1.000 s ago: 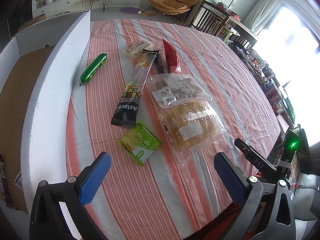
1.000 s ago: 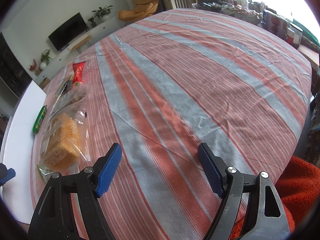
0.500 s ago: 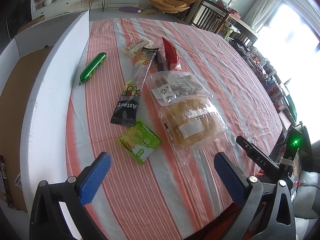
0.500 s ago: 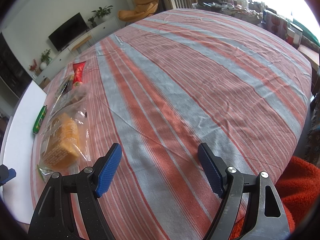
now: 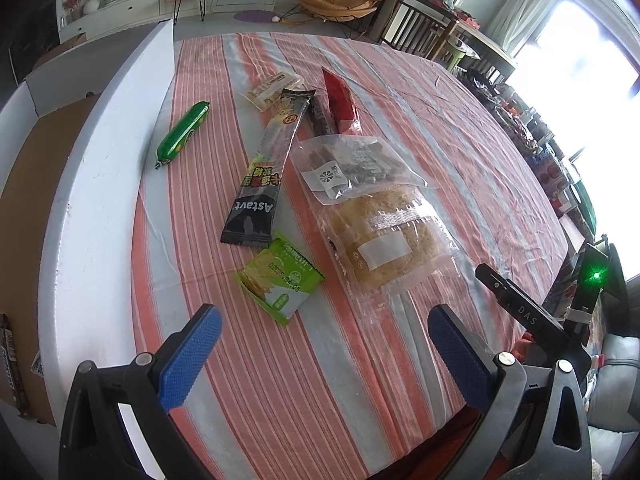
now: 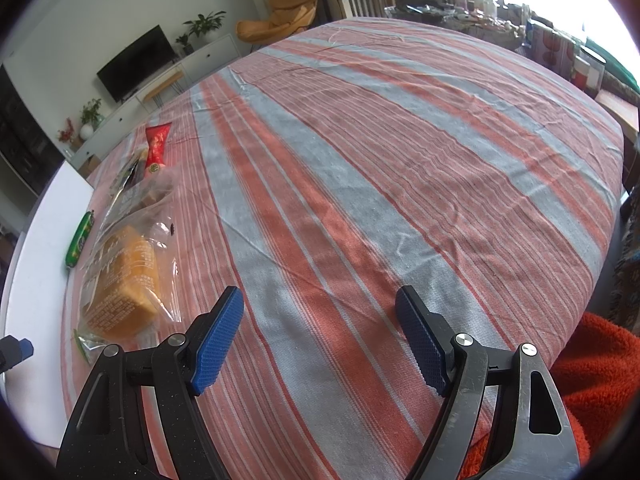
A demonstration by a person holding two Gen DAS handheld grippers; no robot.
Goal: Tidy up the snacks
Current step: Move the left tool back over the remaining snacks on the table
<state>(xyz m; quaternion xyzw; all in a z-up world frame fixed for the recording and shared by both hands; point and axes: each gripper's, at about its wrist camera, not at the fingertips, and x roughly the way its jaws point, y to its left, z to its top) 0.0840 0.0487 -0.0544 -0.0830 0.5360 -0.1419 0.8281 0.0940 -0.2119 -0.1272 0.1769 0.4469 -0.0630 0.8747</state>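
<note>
Both claws wide apart, empty: left gripper [image 5: 324, 344] nr green cracker pack [image 5: 280, 278], right gripper [image 6: 320, 334] over striped cloth [image 6: 400, 160]

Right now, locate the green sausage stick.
In the left wrist view, the green sausage stick lies on the striped cloth's left edge, beside the white board, left of the black Astavt bar.

Long black stick pack [image 5: 266, 168], mid tablecloth toward white board edge: "Astavt" in white, read upside down; Chinese characters above it, not legible. Green cracker sachet [image 5: 280, 276], just beside pack's near end, closer to near table edge: stamped "D2025", further digits unclear. Black device [image 5: 524, 314] past right table edge: "DAS". White label on clear bag [image 5: 352, 166]: flower-like logo, text too small.
</note>
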